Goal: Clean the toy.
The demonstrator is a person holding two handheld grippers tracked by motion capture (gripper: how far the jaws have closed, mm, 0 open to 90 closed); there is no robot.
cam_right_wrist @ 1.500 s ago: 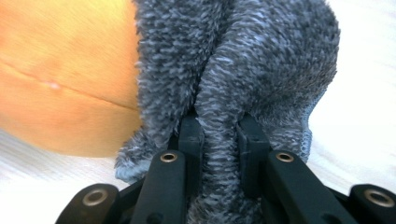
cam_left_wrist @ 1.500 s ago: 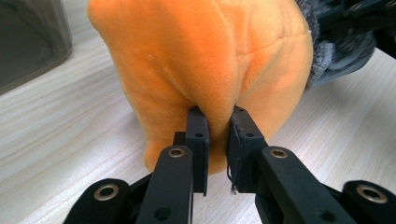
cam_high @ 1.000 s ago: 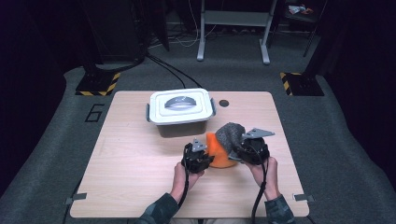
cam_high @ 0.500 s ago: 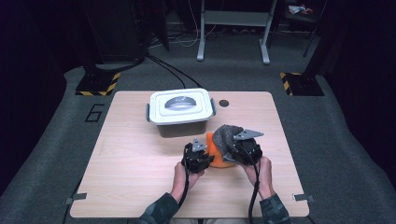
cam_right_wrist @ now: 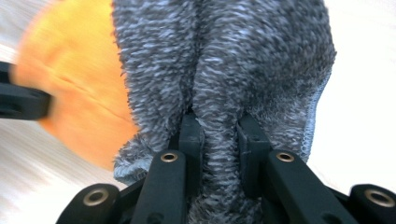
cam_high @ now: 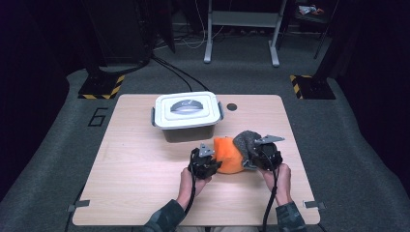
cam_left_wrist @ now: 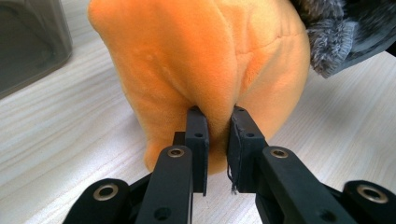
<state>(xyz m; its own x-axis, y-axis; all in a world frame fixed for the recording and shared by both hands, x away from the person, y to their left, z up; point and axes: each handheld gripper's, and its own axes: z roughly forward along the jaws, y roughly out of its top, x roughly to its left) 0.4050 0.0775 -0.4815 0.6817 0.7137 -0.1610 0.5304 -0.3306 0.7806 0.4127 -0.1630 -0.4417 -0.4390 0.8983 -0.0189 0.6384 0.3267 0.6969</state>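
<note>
Orange cloth [cam_high: 228, 154] and grey cloth [cam_high: 247, 141] sit bunched together on the table's [cam_high: 135, 164] near right part, in front of the lidded white box [cam_high: 187, 115]. The left gripper [cam_high: 205, 163] has its jaws clamped on a fold of the orange plush, seen close up in the left gripper view [cam_left_wrist: 205, 70]. The right gripper [cam_high: 265, 155] pinches a ridge of the grey knit [cam_right_wrist: 224, 70]. Over the past second the right gripper has drawn inward and toward the person, closing on the bundle, while the left has held its place. With both grips set, the two cloths look ready to be pulled apart or lifted, probably toward the box.
</note>
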